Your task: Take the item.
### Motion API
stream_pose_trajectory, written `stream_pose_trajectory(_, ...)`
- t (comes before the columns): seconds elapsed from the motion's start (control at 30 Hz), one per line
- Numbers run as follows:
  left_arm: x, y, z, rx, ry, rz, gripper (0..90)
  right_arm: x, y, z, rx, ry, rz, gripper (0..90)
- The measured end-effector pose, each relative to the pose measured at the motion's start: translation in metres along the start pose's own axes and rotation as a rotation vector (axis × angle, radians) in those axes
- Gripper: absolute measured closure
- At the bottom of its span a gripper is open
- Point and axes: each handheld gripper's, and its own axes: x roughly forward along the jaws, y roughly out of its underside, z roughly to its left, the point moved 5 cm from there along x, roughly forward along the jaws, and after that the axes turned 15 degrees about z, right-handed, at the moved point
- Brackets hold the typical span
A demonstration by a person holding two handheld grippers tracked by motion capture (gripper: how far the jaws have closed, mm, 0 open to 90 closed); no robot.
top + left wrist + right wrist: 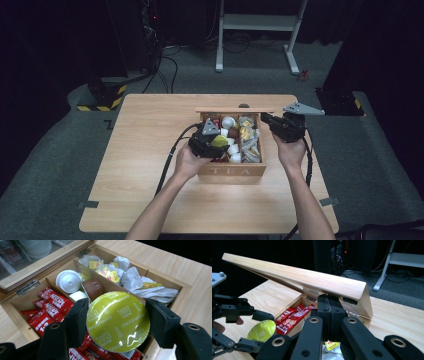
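Over the wooden tea box (231, 171), the left hand-held gripper (116, 322) clamps a round, glossy green capsule (118, 321).

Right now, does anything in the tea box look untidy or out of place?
Yes. The tea bags in the box's far compartment lie crumpled in a loose heap, while the red sachets lie in rows. The green capsule is held by the left gripper.

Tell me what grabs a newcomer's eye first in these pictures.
The shiny green cappuccino capsule stands out, clamped between the left gripper's black fingers just above the open wooden tea box. Next come the red Nescafe sachets in the box's left compartment and the crumpled tea bags in its right one. At the box's right rear corner, the right gripper sits shut against the raised lid.
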Motion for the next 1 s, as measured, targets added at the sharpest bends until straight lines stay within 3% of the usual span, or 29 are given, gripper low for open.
stream_pose_trajectory(0.07,-0.004,0.001,-0.002,-0.007,0.008,-0.014,38.3,0.000,0.000,0.000,0.001,0.001,0.000,89.8)
stream_pose_trajectory(0.17,-0.009,0.002,-0.004,0.018,-0.035,-0.004,38.3,0.000,0.000,0.000,-0.001,0.001,0.002,89.9)
stream_pose_trajectory(0.4,-0.014,0.009,0.003,-0.024,0.001,-0.021,38.3,0.000,0.000,0.000,-0.001,0.004,0.005,89.9)
stream_pose_trajectory(0.57,-0.019,0.013,0.006,-0.026,0.004,-0.030,38.3,0.000,0.000,0.000,-0.002,0.004,0.005,89.8)
stream_pose_trajectory(0.73,-0.026,0.015,0.008,-0.049,0.057,-0.069,38.3,0.000,0.001,0.001,-0.001,0.004,0.005,89.9)
stream_pose_trajectory(1.0,-0.032,0.019,0.014,-0.070,0.026,-0.066,38.3,0.000,0.001,0.000,-0.002,0.005,0.002,89.9)
